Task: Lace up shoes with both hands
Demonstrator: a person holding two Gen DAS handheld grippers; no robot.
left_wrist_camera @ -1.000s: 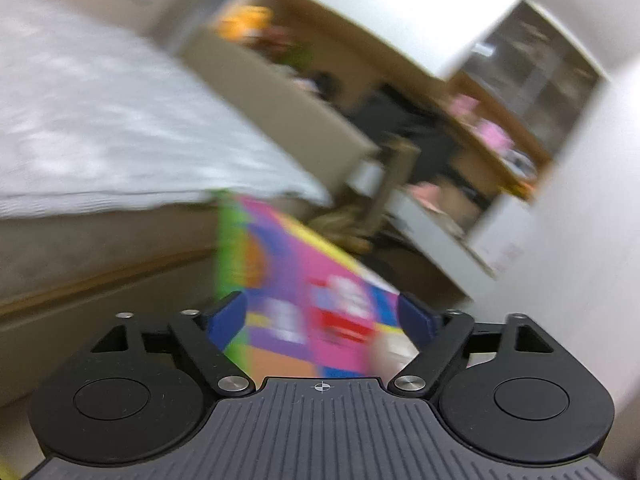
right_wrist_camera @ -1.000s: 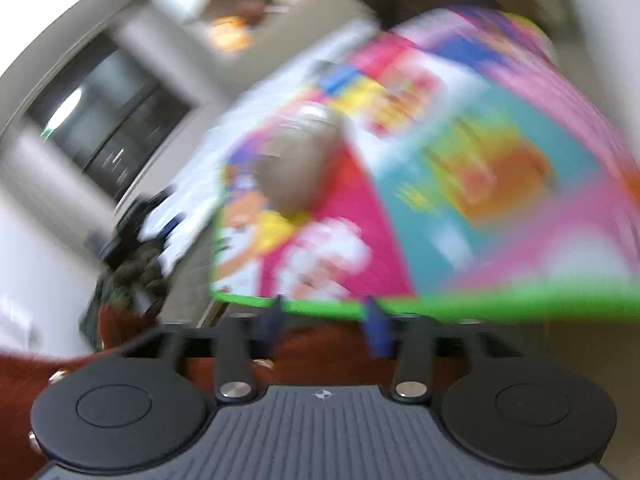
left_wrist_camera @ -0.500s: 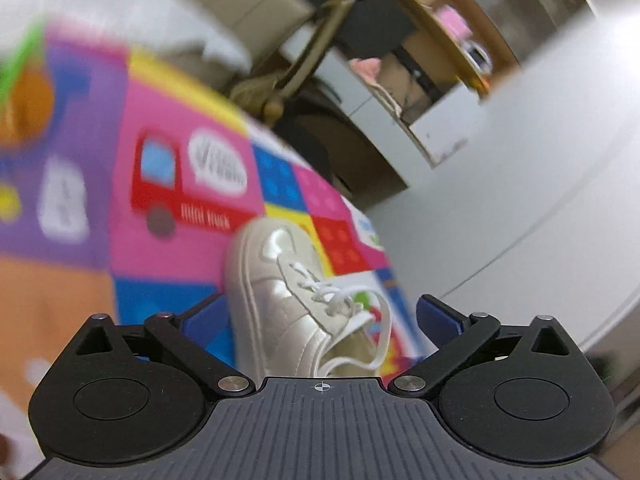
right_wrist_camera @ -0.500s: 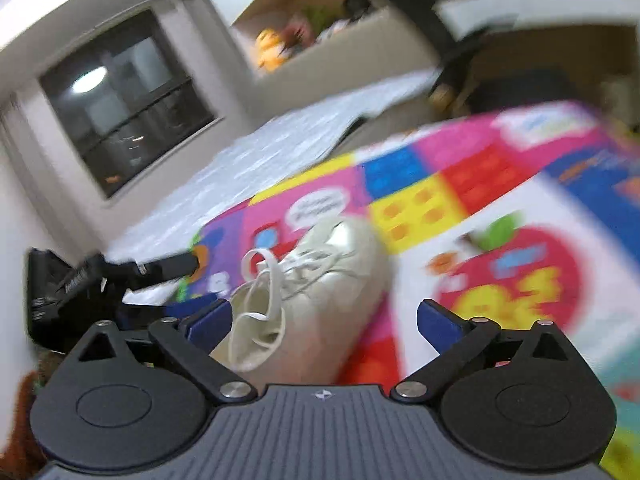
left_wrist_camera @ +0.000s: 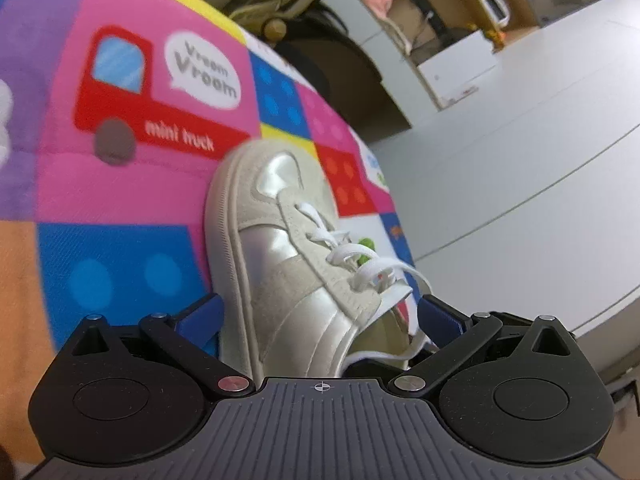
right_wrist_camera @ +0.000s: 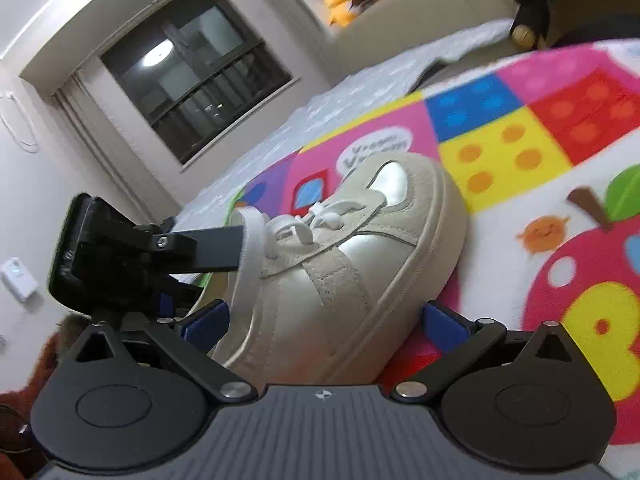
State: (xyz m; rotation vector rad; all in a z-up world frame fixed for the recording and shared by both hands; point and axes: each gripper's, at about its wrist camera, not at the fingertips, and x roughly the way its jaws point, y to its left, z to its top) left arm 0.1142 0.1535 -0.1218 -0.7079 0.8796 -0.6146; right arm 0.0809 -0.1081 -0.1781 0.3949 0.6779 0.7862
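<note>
A pearl-white sneaker (left_wrist_camera: 280,264) lies on a colourful play mat (left_wrist_camera: 132,160), toe pointing away from me. Its white laces (left_wrist_camera: 352,256) are threaded loosely, with slack loops near the collar. My left gripper (left_wrist_camera: 320,316) is open, and the shoe's heel end sits between its blue pads. In the right wrist view the same sneaker (right_wrist_camera: 340,256) fills the middle, and my right gripper (right_wrist_camera: 326,320) is open around its side. The left gripper's black finger (right_wrist_camera: 208,250) reaches in beside a lace loop (right_wrist_camera: 254,240); I cannot tell whether they touch.
A bed with a pale cover (right_wrist_camera: 360,92) borders the mat, under a dark window (right_wrist_camera: 196,68). A yellow plush toy (right_wrist_camera: 340,4) sits on a shelf. A chair base (left_wrist_camera: 276,28), wooden shelves (left_wrist_camera: 440,40) and a white surface (left_wrist_camera: 520,152) lie beyond the mat.
Both cameras swung from a blurred view of the room down onto the sneaker and closed in on it. The right gripper's fingers widened from narrow to open. The left stayed open.
</note>
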